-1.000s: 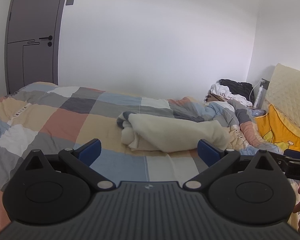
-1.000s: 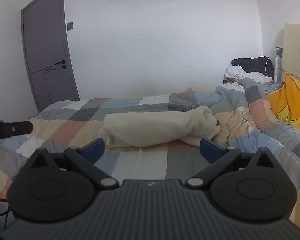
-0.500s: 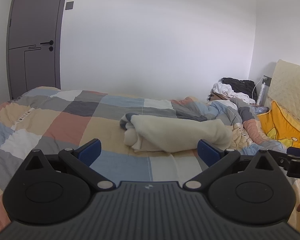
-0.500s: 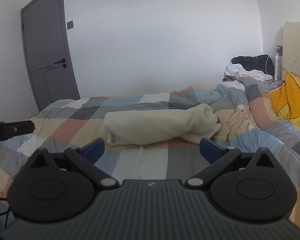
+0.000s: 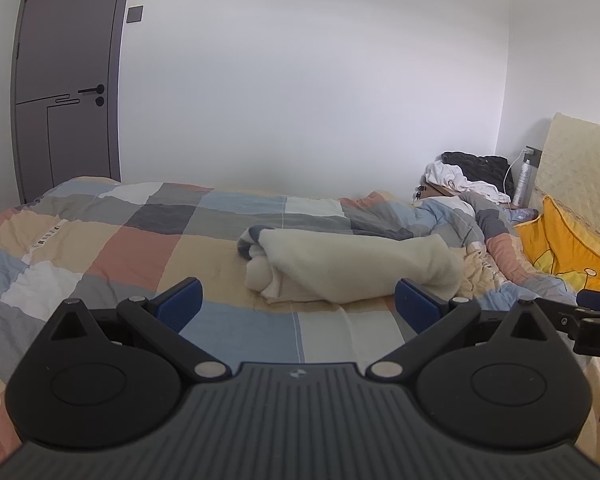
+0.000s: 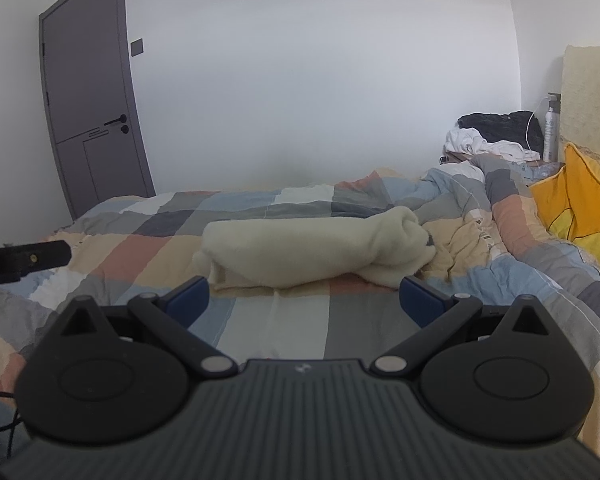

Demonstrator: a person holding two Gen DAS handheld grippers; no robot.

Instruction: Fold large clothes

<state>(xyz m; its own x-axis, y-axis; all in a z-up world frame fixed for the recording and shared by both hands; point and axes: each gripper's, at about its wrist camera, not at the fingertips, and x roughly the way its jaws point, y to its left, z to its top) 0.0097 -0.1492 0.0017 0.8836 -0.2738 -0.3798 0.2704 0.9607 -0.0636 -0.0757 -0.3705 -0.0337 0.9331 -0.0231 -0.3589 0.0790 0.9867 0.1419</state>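
A cream fleece garment [image 5: 352,268] lies bundled in a long roll on the checked quilt [image 5: 132,248], with a grey-and-white striped bit showing at its left end. The right wrist view shows the same garment [image 6: 312,248] on the quilt [image 6: 292,320]. My left gripper [image 5: 298,304] hangs open, short of the roll and nearer than it. My right gripper [image 6: 306,298] is open too, just in front of the roll. Neither holds anything. The right gripper's tip [image 5: 596,316] pokes in at the right edge of the left wrist view.
A yellow pillow [image 5: 572,252] and a cream headboard [image 5: 580,176] are on the right. A pile of black and white clothes [image 5: 468,176] and a spray bottle [image 5: 524,180] sit at the far corner. A grey door [image 5: 64,92] stands at the far left.
Both grippers have risen and tilted up a little, so the bed sits lower in both views. The garment has not moved. Both stay open.
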